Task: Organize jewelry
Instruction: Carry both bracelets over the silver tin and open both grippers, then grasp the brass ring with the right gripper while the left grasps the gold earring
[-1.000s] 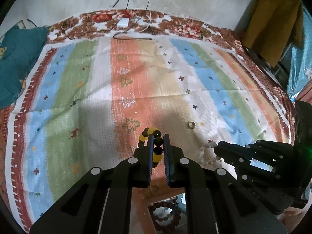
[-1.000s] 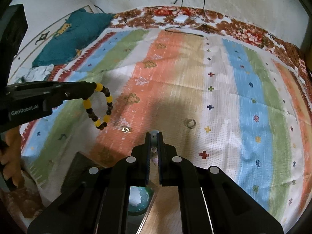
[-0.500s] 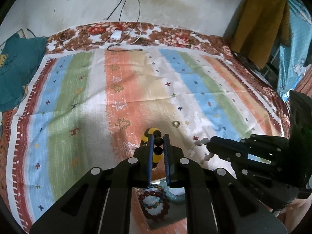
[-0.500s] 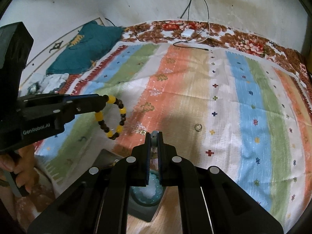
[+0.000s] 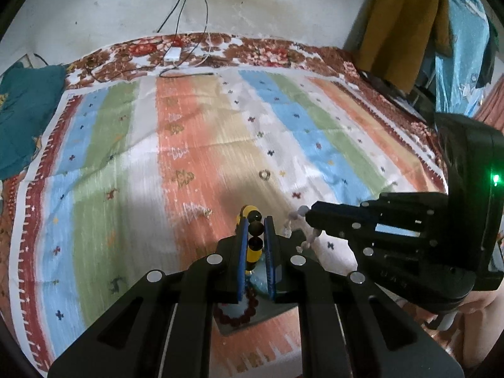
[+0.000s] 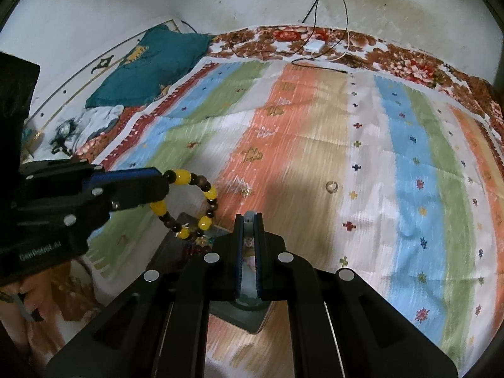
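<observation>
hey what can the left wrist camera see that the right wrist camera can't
Left wrist only: the right gripper with a pale bead bracelet in its jaws, and a dark red bead bracelet in the tray.
Right wrist only: the whole yellow and dark bead bracelet hanging from the left gripper.
Both: the striped cloth and a small ring.

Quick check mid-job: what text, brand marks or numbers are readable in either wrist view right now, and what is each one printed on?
"GenRobot.AI": white lettering on the black body of the left tool, seen in the right wrist view; blurred, only just legible.
Faint embossed marking on the right tool body in the left wrist view: too dark to read.
Nothing else is readable: the striped cloth carries only woven crosses and tree motifs, no text.
</observation>
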